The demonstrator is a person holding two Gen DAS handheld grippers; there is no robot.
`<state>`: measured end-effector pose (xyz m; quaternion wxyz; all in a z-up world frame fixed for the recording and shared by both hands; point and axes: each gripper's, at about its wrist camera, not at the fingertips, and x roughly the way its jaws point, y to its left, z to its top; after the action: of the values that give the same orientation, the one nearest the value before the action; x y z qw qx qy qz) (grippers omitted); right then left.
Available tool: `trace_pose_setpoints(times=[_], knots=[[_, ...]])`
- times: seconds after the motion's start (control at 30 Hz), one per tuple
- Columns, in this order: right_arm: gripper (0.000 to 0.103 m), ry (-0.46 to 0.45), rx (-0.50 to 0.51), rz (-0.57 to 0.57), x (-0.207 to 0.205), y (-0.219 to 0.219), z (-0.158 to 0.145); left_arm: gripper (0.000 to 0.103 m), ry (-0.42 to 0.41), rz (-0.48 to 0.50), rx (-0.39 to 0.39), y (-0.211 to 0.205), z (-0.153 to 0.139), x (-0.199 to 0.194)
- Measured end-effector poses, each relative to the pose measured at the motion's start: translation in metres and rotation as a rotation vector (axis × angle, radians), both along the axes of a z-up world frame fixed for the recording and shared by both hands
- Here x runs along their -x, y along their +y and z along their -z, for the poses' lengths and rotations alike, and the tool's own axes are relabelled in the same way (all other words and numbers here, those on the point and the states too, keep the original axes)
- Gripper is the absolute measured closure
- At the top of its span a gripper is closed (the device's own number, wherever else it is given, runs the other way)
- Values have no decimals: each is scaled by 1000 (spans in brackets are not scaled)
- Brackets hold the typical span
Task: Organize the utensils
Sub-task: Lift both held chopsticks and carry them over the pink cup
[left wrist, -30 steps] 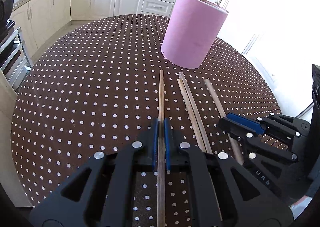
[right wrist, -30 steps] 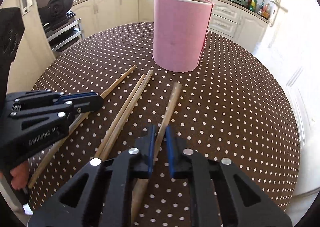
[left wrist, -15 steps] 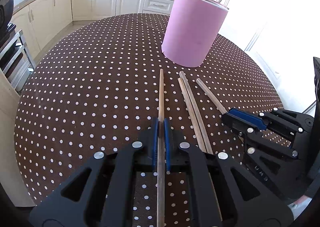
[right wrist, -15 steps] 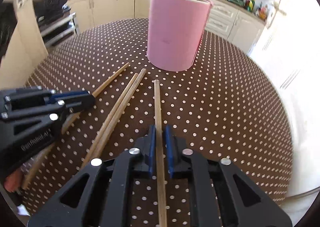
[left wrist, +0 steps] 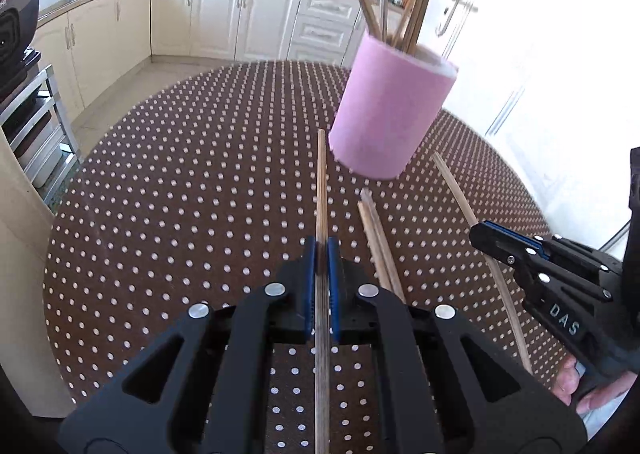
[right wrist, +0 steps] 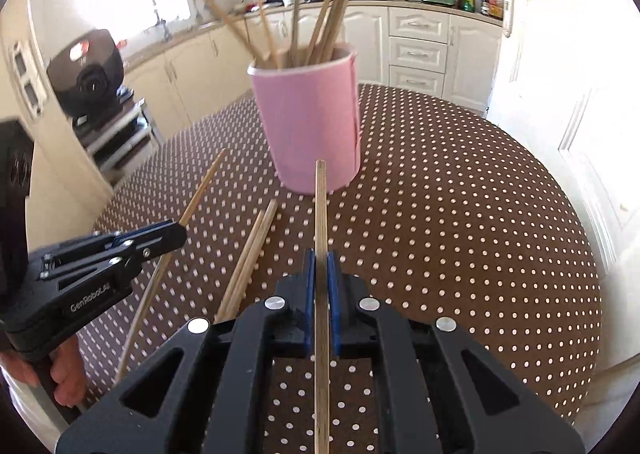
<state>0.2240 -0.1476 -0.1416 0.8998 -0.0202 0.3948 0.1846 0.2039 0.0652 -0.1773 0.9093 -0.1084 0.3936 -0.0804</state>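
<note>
Since a second ago both sticks come up off the table: we see the right gripper (right wrist: 322,274), then closing over a chopstick that lay slanted on the cloth, now clamped on that right-hand chopstick (right wrist: 320,214) and holding it straight ahead, its tip against the pink cup (right wrist: 308,126). Left gripper (left wrist: 322,266) likewise pinches its left-hand chopstick (left wrist: 321,182), jaws nearly together with only the stick between the blue pads.

Each stick is gripped partway along, so a long free end points forward; we judge this lets the tip be steered over the cup's rim.

Cup stands at the far side of the dotted table (left wrist: 180,194), already bristling with sticks leaning outward, which leaves room inside.

Two loose chopsticks (left wrist: 376,242) lie side by side between the grippers, near edge of the table, ends toward the cup. They wait their turn.

Next we expect a lift and tilt to drop both in.
</note>
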Motion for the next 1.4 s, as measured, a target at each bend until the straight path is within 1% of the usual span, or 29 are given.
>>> trace_pose_setpoints(times=[0.07, 0.13, 0.23, 0.33, 0.43, 0.6, 0.7, 0.87, 0.97, 1.23, 1.4], knots=[[98, -12, -36, 15, -1, -5, -5, 97, -23, -3, 17, 4, -5, 1], [98, -33, -39, 28, 0, -6, -9, 97, -38, -11, 16, 7, -8, 1], [98, -60, -79, 41, 2, -11, -16, 97, -58, -5, 27, 9, -14, -1], [98, -101, -98, 69, 4, -15, -25, 97, -86, -11, 17, 9, -21, -1], [98, -122, -140, 78, 4, -23, -32, 97, -109, -14, 12, 4, -28, 0], [98, -193, -184, 122, 9, -35, -45, 97, -158, -20, 10, -1, -40, 6], [98, -222, -213, 130, 14, -41, -52, 97, -184, -23, 0, -6, -49, 7], [98, -278, -228, 139, 21, -49, -64, 97, -226, -21, -27, -15, -64, 8], [98, -309, -228, 142, 25, -51, -72, 97, -243, -27, -27, -16, -71, 10], [98, -363, -229, 132, 26, -49, -91, 97, -299, -51, -23, -15, -96, 17], [98, -391, -226, 126, 24, -49, -99, 97, -327, -50, -35, -16, -105, 16]])
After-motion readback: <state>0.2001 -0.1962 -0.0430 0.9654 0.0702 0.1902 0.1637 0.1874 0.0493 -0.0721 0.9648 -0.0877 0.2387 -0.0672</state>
